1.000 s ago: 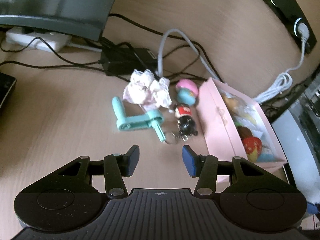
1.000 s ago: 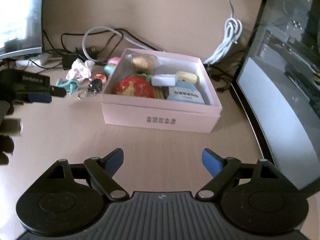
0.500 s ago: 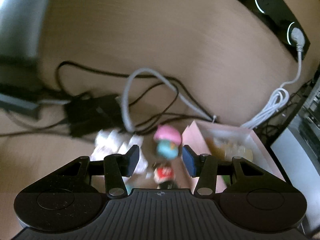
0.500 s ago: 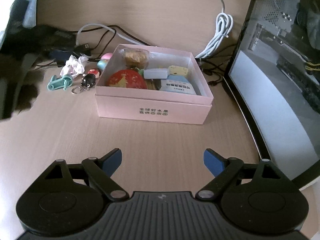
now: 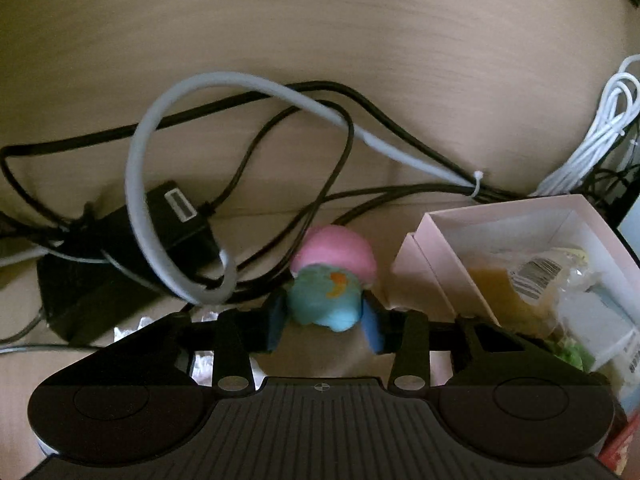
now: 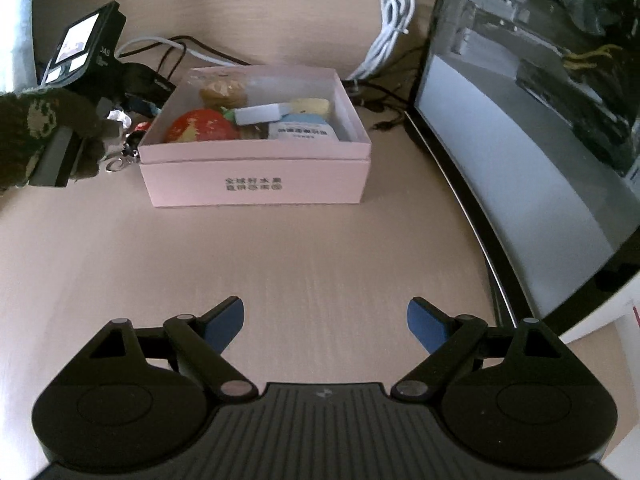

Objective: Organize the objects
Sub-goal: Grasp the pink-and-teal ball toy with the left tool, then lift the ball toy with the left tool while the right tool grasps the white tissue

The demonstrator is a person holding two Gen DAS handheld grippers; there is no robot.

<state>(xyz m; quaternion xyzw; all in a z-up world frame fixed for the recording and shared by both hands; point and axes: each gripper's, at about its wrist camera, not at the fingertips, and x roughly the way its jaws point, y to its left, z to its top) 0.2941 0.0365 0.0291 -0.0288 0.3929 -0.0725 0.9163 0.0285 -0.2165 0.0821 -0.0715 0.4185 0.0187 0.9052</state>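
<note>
A pink and blue soft toy [image 5: 330, 280] lies on the desk just left of the pink box [image 5: 424, 280]. My left gripper [image 5: 324, 322] has its blue pads on either side of the toy, close against it, not visibly squeezing. The pink box [image 6: 256, 184] holds a red round tin [image 6: 200, 130], a wrapped snack [image 6: 222, 90], a white packet [image 6: 258, 114] and other small items. My right gripper [image 6: 325, 320] is open and empty above bare desk, in front of the box. The left gripper and gloved hand [image 6: 52, 128] show at the box's left.
Black and grey cables [image 5: 168, 184] and a black power brick [image 5: 120, 264] lie right behind the toy. A white coiled cable [image 6: 390, 28] lies behind the box. A large monitor [image 6: 532, 128] stands along the right. A keychain [image 6: 116, 162] lies by the box's left corner.
My left gripper has moved forward and down past the teal tool and crumpled wrapper until its pads flank the pink and blue toy. My right gripper has drawn back a little from the box.
</note>
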